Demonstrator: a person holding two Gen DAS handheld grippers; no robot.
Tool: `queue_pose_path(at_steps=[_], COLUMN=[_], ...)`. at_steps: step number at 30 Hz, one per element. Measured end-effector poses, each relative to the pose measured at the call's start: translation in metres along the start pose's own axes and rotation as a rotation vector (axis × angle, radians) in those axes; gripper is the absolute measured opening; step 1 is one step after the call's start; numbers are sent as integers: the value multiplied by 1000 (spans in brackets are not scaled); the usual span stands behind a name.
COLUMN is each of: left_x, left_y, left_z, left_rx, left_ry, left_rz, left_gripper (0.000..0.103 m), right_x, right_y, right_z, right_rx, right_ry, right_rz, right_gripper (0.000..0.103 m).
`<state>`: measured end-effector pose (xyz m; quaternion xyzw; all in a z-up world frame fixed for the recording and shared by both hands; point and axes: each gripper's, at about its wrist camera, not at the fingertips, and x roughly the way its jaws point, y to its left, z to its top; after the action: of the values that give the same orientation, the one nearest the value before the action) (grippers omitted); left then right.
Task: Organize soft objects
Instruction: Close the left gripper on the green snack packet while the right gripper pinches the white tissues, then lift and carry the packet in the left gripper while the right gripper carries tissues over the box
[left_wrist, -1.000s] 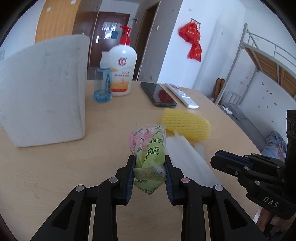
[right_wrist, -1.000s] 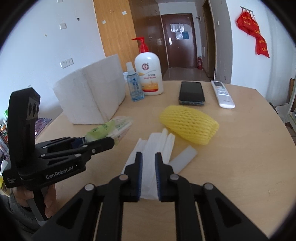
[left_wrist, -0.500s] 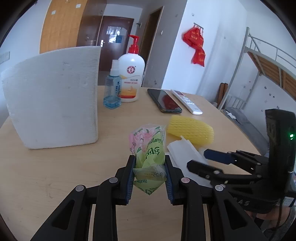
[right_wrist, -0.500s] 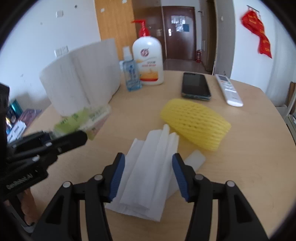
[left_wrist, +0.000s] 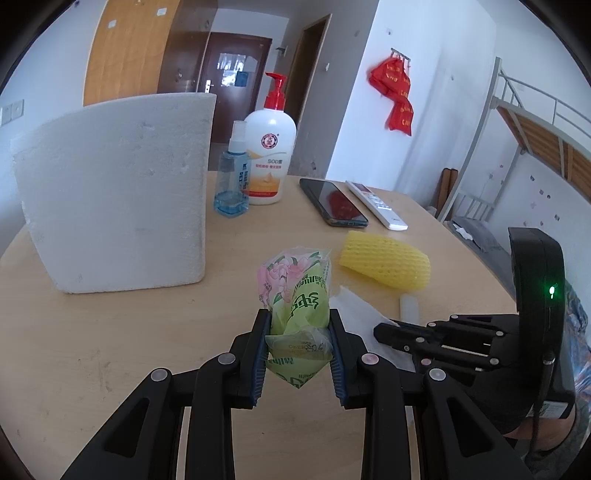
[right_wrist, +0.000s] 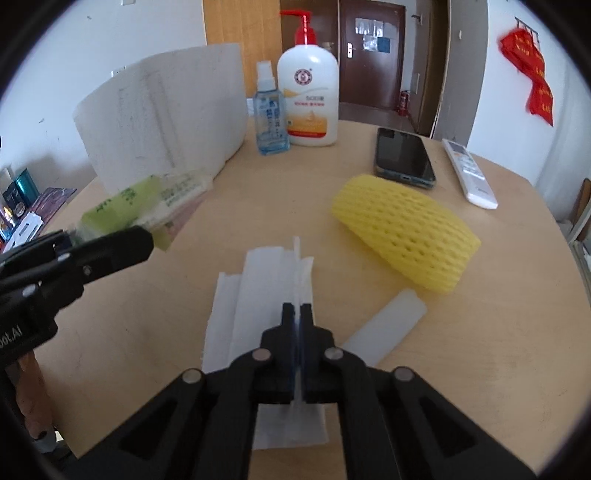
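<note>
Left hand-held gripper (left_wrist: 298, 347) clamped on green tissue pack (left_wrist: 298, 295), pack sticking up between the fingers, held above the table (left_wrist: 110, 332) in front of the white foam block (left_wrist: 114, 206). Right hand-held gripper (right_wrist: 298, 314) pinched closed on a raised fold of the white tissue stack (right_wrist: 258, 291), which lies flat on the table just beside the yellow foam net sleeve (right_wrist: 402, 232). Small white foam strip (right_wrist: 384, 328) lies between stack and sleeve, right of the gripper. Back of table: blue spray bottle (right_wrist: 270, 114) touching or just beside the lotion pump bottle (right_wrist: 308, 92), then phone (right_wrist: 402, 157) and white remote (right_wrist: 469, 173) side by side. Red decoration (left_wrist: 397, 96) hangs on the wall, bunk bed (left_wrist: 535, 136) at right.
</note>
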<state>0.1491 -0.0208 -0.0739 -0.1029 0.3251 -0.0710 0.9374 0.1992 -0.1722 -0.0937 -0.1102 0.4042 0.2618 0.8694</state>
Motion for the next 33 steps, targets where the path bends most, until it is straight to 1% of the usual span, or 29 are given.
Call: queue_pose_path(at_steps=[2, 5, 7, 9, 15, 20, 24, 28, 33], left_x=[-1, -2, -4, -7, -22, -42, -60, -79, -107], left_y=[0, 0, 0, 0, -2, -3, -6, -10, -14], left_z=[0, -1, -1, -1, -2, -2, -1, -2, -3], left_rx=[0, -1, -1, -1, -1, -2, 15, 26, 55], left_ry=[0, 0, -5, -12, -38, -77, -110, -143, -198], left_rz=[-2, -3, -1, 0, 8, 22, 49, 57, 99], left_gripper=[31, 31, 31, 31, 31, 31, 31, 31, 31], right_x=[-3, -17, -27, -35, -57, -78, -90, -105, -122], right_y=[-1, -1, -1, 3, 6, 13, 20, 29, 39], right_z=[-1, 0, 1, 1, 2, 7, 10, 10, 9], right_rx=[6, 15, 23, 5, 20, 13, 1, -10, -26], right_ry=[-6, -56, -77, -95, -153, -214, -251, -297, -347], right_rz=[21, -9, 3, -14, 6, 20, 35, 55, 81], right_gripper=[3, 3, 3, 3, 3, 3, 4, 4, 4])
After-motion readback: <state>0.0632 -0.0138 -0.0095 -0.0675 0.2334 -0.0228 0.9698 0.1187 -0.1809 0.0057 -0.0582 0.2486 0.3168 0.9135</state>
